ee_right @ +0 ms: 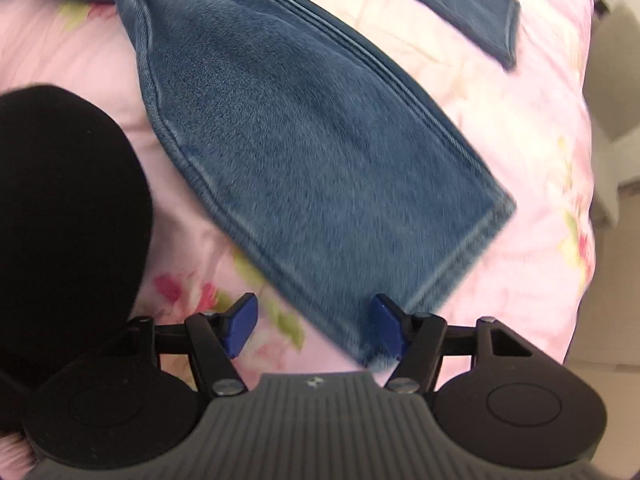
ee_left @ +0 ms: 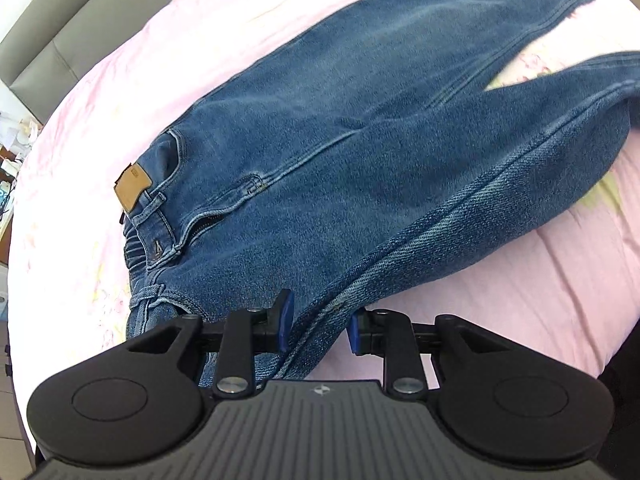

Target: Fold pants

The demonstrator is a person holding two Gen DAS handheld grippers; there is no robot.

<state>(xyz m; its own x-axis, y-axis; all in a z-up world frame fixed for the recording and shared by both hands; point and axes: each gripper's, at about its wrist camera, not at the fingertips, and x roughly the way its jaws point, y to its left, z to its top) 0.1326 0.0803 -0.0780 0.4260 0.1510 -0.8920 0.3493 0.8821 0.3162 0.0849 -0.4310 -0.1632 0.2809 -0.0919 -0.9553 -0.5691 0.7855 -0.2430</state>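
— Where are the jeans [ee_left: 340,152] lying?
— On the pink bed [ee_left: 520,300]. The left gripper [ee_left: 319,326] is straddling their side seam, fingers apart.
— The right gripper [ee_right: 312,330]?
— Hovering at a leg hem [ee_right: 460,256], fingers spread wide.
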